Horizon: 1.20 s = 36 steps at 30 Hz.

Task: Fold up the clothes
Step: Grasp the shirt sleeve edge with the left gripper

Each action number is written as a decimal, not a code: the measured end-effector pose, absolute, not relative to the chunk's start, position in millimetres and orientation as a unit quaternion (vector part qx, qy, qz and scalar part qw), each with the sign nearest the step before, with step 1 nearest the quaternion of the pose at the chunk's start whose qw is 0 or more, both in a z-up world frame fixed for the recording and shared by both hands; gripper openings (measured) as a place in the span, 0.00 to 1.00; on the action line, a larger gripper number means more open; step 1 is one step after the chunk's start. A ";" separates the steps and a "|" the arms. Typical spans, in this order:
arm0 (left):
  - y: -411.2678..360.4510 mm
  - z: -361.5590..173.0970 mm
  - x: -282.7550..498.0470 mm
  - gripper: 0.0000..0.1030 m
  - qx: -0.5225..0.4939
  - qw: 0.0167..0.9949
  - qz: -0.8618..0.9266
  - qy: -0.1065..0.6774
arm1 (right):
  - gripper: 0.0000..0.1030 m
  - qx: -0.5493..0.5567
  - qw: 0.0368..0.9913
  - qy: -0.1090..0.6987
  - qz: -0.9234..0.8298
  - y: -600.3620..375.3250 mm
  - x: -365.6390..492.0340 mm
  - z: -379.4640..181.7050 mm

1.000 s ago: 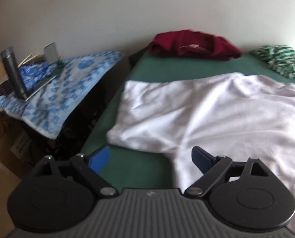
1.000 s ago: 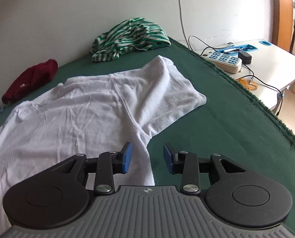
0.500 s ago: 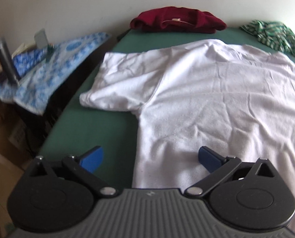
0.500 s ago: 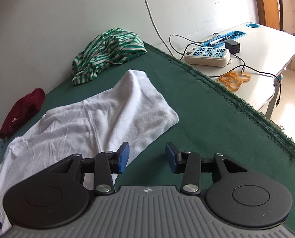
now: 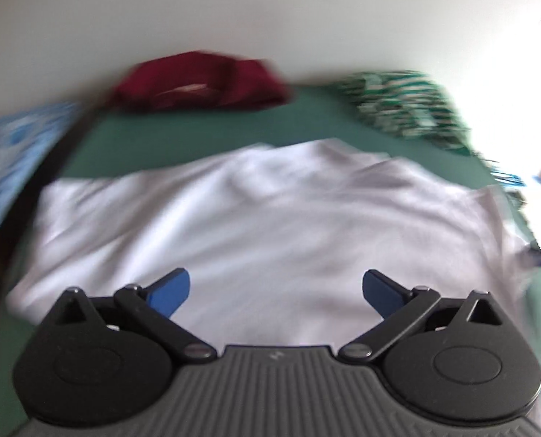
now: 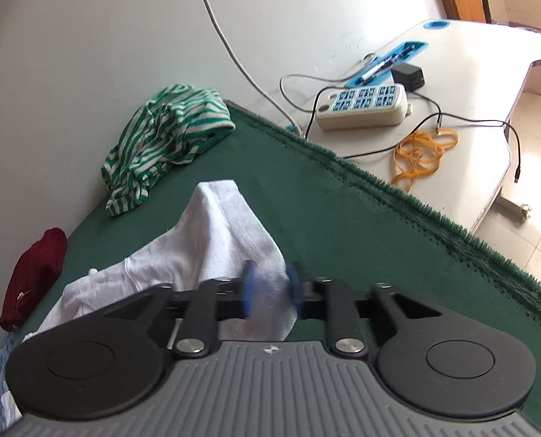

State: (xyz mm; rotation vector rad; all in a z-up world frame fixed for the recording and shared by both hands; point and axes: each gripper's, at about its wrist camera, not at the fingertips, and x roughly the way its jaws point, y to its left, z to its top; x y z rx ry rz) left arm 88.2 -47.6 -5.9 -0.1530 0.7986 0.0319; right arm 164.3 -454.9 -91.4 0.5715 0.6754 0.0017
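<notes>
A white T-shirt (image 5: 263, 215) lies spread on the green table cover (image 5: 197, 134). My left gripper (image 5: 275, 291) is open wide and empty, hovering over the shirt's near edge. In the right wrist view my right gripper (image 6: 270, 287) has its blue pads around the end of the shirt's right sleeve (image 6: 230, 233). The jaws stand narrow with cloth between them, but a gap still shows. The left wrist view is blurred by motion.
A dark red garment (image 5: 201, 83) (image 6: 33, 276) and a green striped garment (image 5: 398, 102) (image 6: 168, 123) lie at the back by the wall. A white desk (image 6: 489, 65) to the right holds a power strip (image 6: 361, 107), cables and orange bands (image 6: 421, 153). Blue patterned cloth (image 5: 4, 153) lies left.
My left gripper has swung right, now over the middle of the shirt's near edge. My right gripper has moved onto the right sleeve's end, and its jaws have narrowed around the cloth.
</notes>
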 end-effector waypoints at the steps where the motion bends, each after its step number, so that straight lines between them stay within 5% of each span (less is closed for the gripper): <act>1: -59.4 -2.2 102.8 0.98 -0.070 0.918 -0.002 0.389 | 0.03 0.279 0.903 0.327 0.010 -453.8 163.1 -91.1; 6: -106.1 -7.2 164.8 0.99 -0.068 0.904 -0.062 0.418 | 0.03 0.203 0.927 0.306 0.079 -422.4 152.0 -72.7; 12: -146.1 -30.9 209.6 0.98 -0.060 0.891 -0.070 0.445 | 0.06 -0.040 0.928 0.318 0.187 -339.5 130.0 -76.9; 15: -164.7 -41.1 209.3 0.98 -0.048 0.888 -0.087 0.449 | 0.22 -0.087 0.928 0.301 0.203 -335.2 111.1 -78.1; 16: -172.0 -42.6 207.1 0.98 -0.042 0.888 -0.095 0.448 | 0.37 -0.098 0.928 0.293 0.208 -335.6 104.3 -77.3; 25: -289.5 -44.5 196.4 0.99 0.197 0.899 -0.143 0.364 | 0.42 -0.035 0.936 0.295 0.187 -374.8 71.2 -74.6; 36: -301.6 -70.0 217.4 0.99 0.207 0.900 -0.113 0.368 | 0.43 0.068 0.934 0.325 0.131 -422.8 60.6 -81.7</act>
